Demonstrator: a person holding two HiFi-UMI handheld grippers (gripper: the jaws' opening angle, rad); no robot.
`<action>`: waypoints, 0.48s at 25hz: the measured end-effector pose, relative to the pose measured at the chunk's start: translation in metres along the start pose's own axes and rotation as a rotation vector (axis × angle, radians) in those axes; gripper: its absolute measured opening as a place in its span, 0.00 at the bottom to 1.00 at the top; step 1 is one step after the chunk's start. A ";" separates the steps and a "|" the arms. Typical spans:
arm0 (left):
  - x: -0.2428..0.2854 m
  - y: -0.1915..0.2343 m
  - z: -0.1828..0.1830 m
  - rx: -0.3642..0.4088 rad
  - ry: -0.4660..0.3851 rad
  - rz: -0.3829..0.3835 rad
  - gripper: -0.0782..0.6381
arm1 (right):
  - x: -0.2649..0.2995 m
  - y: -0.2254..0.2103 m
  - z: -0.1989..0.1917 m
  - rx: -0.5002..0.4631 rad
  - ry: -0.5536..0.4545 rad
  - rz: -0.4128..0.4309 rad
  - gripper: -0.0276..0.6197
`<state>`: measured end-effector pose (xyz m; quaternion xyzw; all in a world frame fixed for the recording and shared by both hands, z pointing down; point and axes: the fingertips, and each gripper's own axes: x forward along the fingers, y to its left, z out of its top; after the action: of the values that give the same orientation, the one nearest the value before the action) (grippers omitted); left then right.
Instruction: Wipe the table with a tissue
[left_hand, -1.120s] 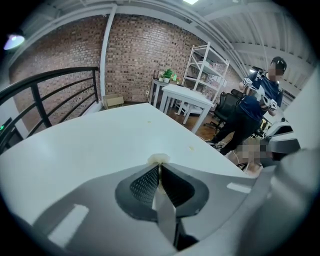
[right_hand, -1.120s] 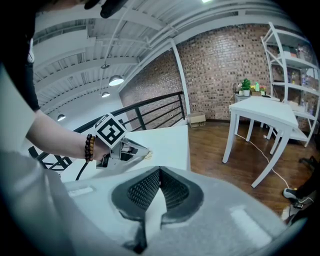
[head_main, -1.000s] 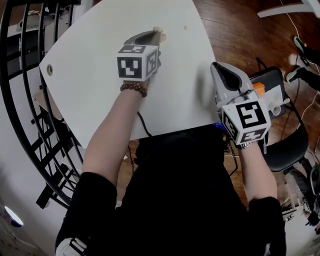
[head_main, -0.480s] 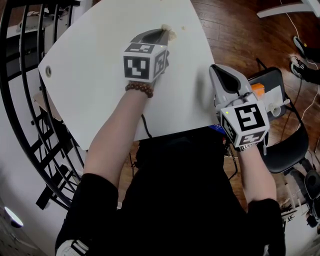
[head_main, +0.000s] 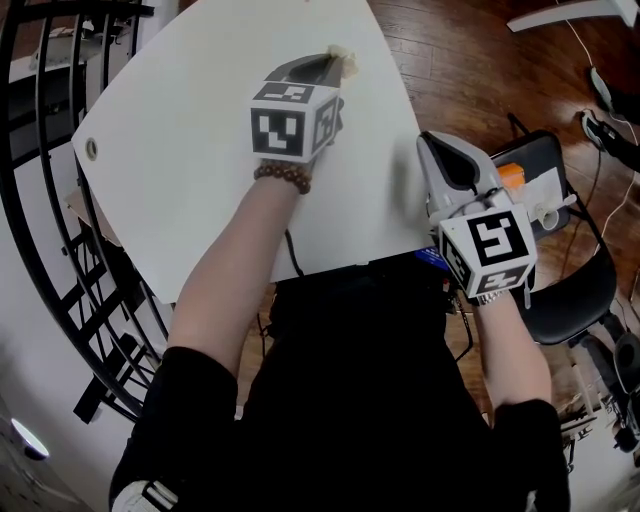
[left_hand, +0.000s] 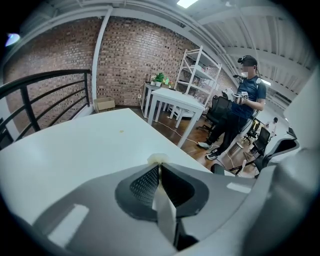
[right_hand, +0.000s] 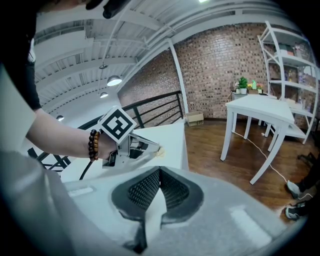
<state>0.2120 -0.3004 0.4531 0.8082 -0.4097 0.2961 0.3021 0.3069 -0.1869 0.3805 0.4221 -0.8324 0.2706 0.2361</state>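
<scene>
The left tongs (head_main: 330, 63) are clenched on a small wad of pale tissue (head_main: 346, 62). In the left gripper view the tongs (left_hand: 159, 166) pinch it at the very tip. The tissue (left_hand: 157, 159) bulges out in front, and a white strip of it runs back between the jaws. The wad lies against the white counter (head_main: 190, 180), close to its right edge and toward the far end. The right gripper view shows the same from the side: the left tongs (right_hand: 151, 148) slant down, with the tissue (right_hand: 160, 151) at their tip on the counter (right_hand: 172, 135).

The right tongs (head_main: 432, 138) are clenched on nothing, their jaws meeting tip to tip in their own view (right_hand: 160, 171). They hang at the counter's right edge, near its near right corner, well apart from the tissue.

Each gripper carries a marker cube (head_main: 292, 120) printed with black-and-white square patterns, the only print visible. A bead bracelet (head_main: 282, 177) circles the left wrist. A round hole (head_main: 92, 149) sits by the counter's left corner, beside a black railing (head_main: 40, 200). A black chair (head_main: 565, 290) stands right of the counter. A person (left_hand: 242, 110) stands farther off on the wood floor.
</scene>
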 end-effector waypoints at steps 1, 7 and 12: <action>0.001 -0.002 0.000 0.001 0.002 -0.001 0.16 | -0.001 -0.001 -0.001 0.001 0.001 -0.002 0.03; 0.010 -0.007 -0.001 0.004 0.015 0.003 0.15 | -0.006 -0.009 -0.006 0.012 0.004 -0.011 0.03; 0.014 -0.009 0.001 0.005 0.018 0.010 0.15 | -0.009 -0.016 -0.008 0.021 0.003 -0.015 0.03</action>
<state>0.2268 -0.3032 0.4603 0.8043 -0.4100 0.3061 0.3023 0.3263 -0.1845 0.3846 0.4302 -0.8260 0.2783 0.2349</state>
